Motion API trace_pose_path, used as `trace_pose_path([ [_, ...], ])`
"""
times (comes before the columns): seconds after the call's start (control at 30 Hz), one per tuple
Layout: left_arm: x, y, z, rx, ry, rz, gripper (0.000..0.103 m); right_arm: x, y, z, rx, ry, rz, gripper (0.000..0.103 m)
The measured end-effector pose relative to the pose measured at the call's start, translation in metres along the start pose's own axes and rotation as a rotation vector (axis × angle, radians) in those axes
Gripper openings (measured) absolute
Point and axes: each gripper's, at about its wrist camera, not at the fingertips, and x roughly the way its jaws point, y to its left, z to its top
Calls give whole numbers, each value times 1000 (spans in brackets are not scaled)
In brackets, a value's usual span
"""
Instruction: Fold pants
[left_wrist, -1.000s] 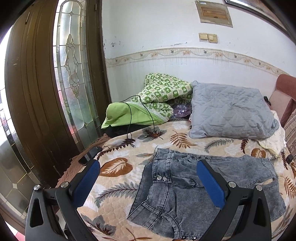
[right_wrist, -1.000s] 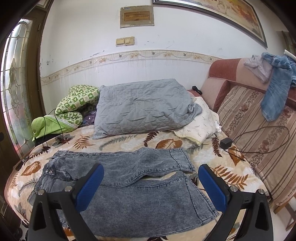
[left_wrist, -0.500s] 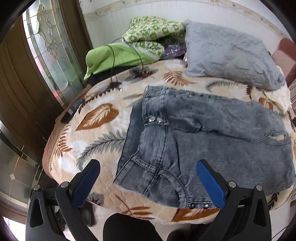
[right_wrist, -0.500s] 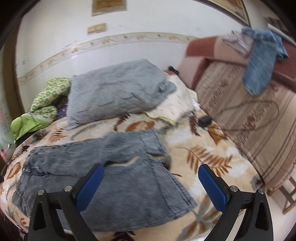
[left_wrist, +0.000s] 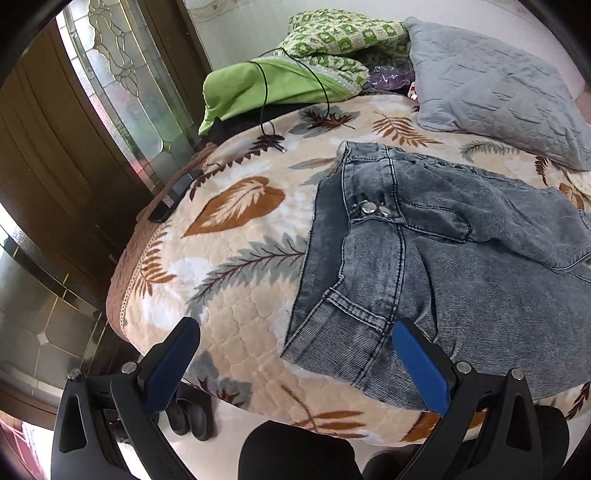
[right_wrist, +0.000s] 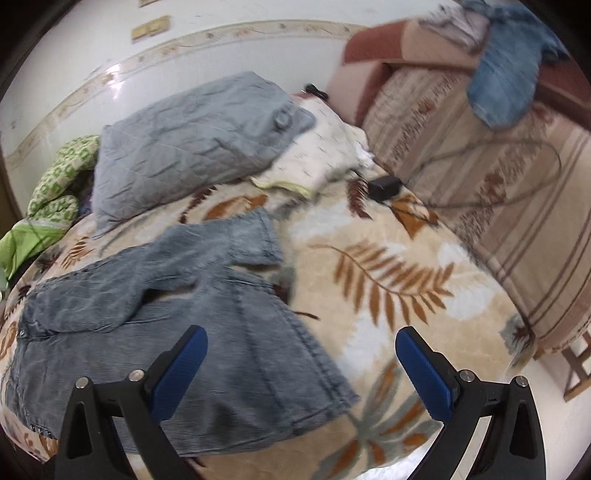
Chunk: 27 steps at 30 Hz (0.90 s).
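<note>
Currently the pants are lying spread across the near half of the bed, waistband toward the left and the two short legs running to the right, with the far leg angled slightly away from the near one so a small gap is showing at the crotch. Both grippers are hanging above the near edge with nothing in them: the left gripper is standing wide open over the near waistband corner, and the right gripper is standing equally wide over the near leg's hem. No fold is showing yet, so the step in hand is judged to be the approach to a first grasp. The next move is probably calling for each gripper to be coming down onto the near edge of the denim, one at the waist and one at the hem, pinching only that layer rather than the leaf-print blanket beneath, before carrying it over toward the far leg near the grey pillow.
</note>
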Motion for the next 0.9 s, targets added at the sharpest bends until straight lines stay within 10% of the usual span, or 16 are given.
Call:
trace_pose_path([
  [0.53,-33,-41,-1,138,-98,-41,103,109,16,3,-104,280,232,74],
  [0.77,-41,-52,-2,160,-105,-55,103,96,13,3,-189,270,173,18],
  [0.9,-45,-52,-1,163,-114,-52,103,80,7,7,-205,219,128,16],
])
